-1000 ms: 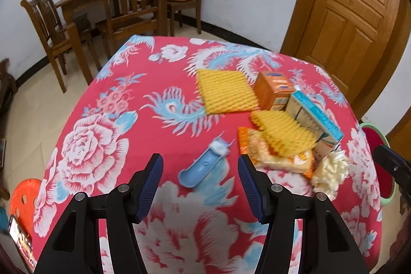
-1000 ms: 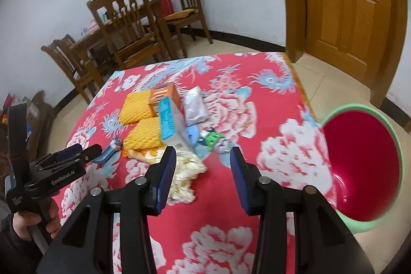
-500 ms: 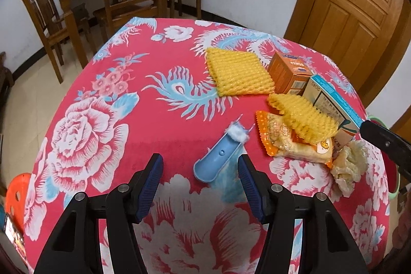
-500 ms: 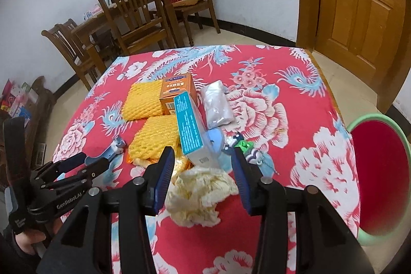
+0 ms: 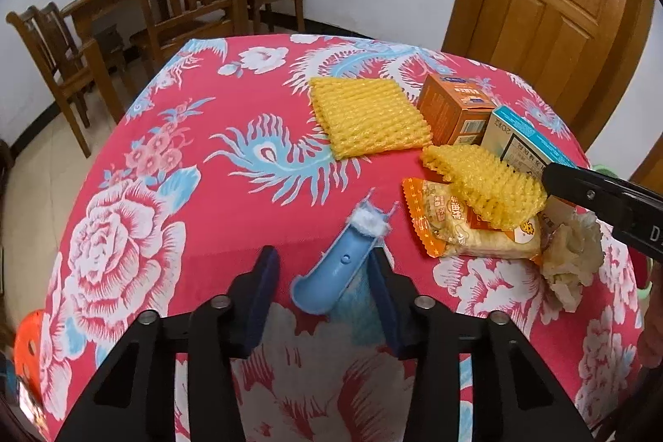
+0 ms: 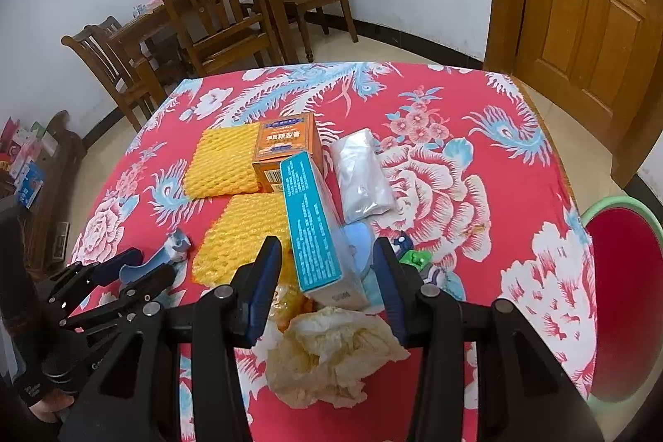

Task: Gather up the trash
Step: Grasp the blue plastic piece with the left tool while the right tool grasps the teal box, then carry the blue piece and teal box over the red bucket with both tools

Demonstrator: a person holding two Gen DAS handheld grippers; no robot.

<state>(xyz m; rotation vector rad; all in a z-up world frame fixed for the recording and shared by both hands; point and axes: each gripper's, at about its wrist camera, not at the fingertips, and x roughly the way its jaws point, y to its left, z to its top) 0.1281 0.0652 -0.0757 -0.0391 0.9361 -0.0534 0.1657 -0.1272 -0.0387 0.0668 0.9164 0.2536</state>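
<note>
1. Blue plastic scoop-shaped piece (image 5: 337,268) with a white tuft at its far end lies on the red floral cloth of the worktop (image 5: 207,193), its near end between the spread fingers of the left gripper (image 5: 321,276); it sits close against the right finger, and I cannot tell whether they touch.
2. Left gripper is released, holding nothing.
3. Right gripper (image 6: 327,268) is also released and empty; the near end of the teal-topped carton (image 6: 317,230) stands between its fingers, and the crumpled yellowish tissue (image 6: 331,355) lies just below them on the cloth.
4. Beside the carton sit a yellow foam net (image 6: 244,239), a second yellow foam net (image 6: 223,162) farther back, an orange box (image 6: 288,148) and a clear plastic bag (image 6: 362,172).
5. An orange snack packet (image 5: 460,226) lies under the nearer net, just right of the blue piece.
6. A red basin with a green rim (image 6: 625,297) stands off the worktop's right edge.
</note>
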